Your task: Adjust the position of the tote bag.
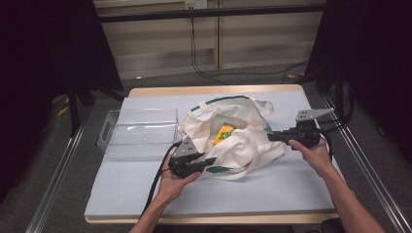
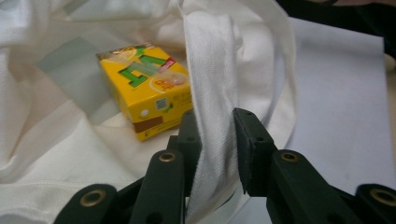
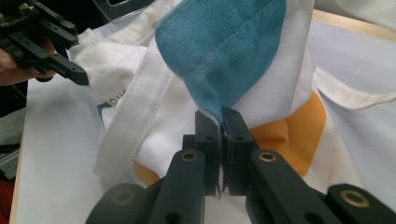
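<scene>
Tool (image 2: 217, 140) astride strap (image 2: 212, 70), carton (image 2: 147, 88) half-hidden

A white cloth tote bag (image 1: 233, 133) lies crumpled in the middle of the pale-covered worktop (image 1: 272, 189), its mouth open on a yellow box (image 1: 224, 133) inside. The left hand-held gripper (image 1: 210, 161) meets the bag's near edge, the right hand-held gripper (image 1: 270, 137) its right side; whether either pinches cloth seems likely but is hard to tell. A clear plastic tray (image 1: 138, 132) sits just left of the bag
</scene>
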Demonstrator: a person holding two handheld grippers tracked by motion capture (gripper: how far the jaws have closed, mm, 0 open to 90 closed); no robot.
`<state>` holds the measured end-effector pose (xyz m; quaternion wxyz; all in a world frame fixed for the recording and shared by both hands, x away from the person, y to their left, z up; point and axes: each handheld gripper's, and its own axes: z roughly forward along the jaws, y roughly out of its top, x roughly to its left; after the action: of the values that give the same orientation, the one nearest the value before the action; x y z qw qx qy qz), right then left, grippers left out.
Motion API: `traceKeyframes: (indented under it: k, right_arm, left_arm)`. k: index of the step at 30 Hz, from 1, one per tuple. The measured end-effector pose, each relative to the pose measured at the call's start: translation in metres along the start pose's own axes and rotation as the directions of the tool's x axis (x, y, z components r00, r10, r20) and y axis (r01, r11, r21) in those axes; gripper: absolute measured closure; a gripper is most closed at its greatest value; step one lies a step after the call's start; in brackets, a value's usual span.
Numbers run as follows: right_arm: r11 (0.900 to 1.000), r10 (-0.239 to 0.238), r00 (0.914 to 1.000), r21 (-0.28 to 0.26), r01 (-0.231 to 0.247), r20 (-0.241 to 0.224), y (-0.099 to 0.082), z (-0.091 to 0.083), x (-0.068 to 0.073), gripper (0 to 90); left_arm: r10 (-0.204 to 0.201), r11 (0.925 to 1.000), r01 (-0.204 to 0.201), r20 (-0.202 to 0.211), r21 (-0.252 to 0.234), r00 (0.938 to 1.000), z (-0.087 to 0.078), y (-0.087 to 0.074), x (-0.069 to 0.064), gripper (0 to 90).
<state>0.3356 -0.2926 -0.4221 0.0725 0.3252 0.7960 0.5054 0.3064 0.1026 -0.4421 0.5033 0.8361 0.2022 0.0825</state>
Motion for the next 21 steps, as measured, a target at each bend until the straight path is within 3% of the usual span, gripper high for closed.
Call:
traceKeyframes:
  k: [4,10,15,21]
  right_arm:
    - [0.9996,0.011,0.9999,0.027,-0.011,0.011,-0.012,0.000,-0.002,86.6]
    - [0.9974,0.030,0.9994,0.064,-0.031,0.019,-0.029,0.004,-0.003,86.6]
    - [0.9947,0.031,0.9991,0.097,-0.034,0.028,-0.038,0.010,-0.004,86.6]
    - [0.9934,0.035,0.9989,0.108,-0.038,0.031,-0.046,0.012,-0.003,84.8]
  left_arm:
    - [0.035,0.9992,-0.036,0.046,0.014,0.9983,0.004,0.002,-0.013,76.9]
    - [0.052,0.9974,-0.055,0.080,0.046,0.9955,0.009,-0.002,-0.018,80.5]
    - [0.070,0.9932,-0.081,0.125,0.083,0.9896,0.012,-0.008,-0.023,83.8]
    - [0.047,0.9921,-0.065,0.164,0.107,0.9854,0.018,-0.017,-0.026,85.5]
